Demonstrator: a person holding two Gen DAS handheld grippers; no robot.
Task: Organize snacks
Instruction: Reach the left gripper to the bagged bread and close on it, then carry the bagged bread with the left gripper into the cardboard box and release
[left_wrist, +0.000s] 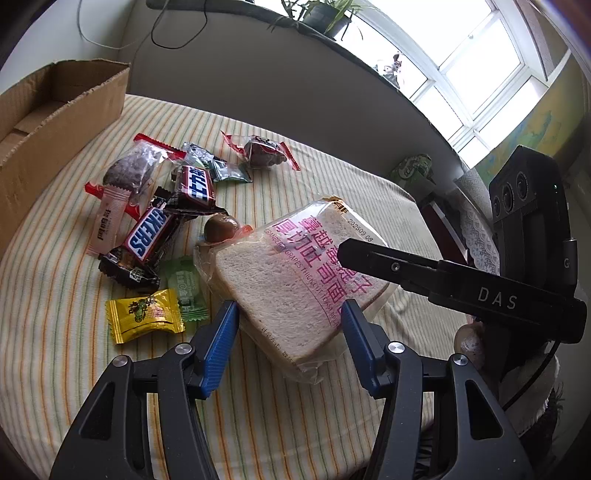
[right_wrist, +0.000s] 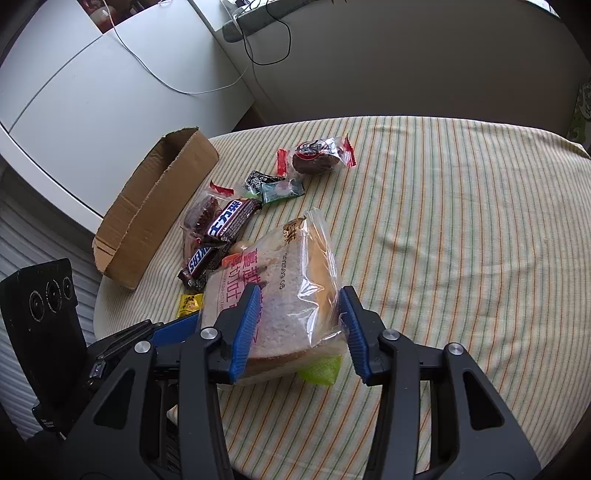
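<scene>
1. The surface (right_wrist: 461, 221), draped in a striped cloth, carries everything; most of its right side lies bare, while the snacks crowd the left side near the box.
2. The cardboard box (right_wrist: 147, 221) sits open-topped at the surface's left edge, probably the place the snacks are meant to go, so the pile beside it has a short trip.
3. The bagged toast (left_wrist: 291, 291) lies nearest the camera, one edge tipped up, touching the Snickers bars (left_wrist: 151, 236) and a round brown sweet (left_wrist: 221, 229).
4. The right gripper (right_wrist: 297, 328) straddles the toast, jaws on either flank; the left blue pad looks pressed into the wrapper, the right one touches the film, though a firm clamp I cannot confirm.
5. The left gripper (left_wrist: 290, 343) brackets the toast's near corner, jaws apart and not visibly pinching, likely steadying it.
6. The yellow candy (left_wrist: 144, 317) lies loose beside the toast.
</scene>
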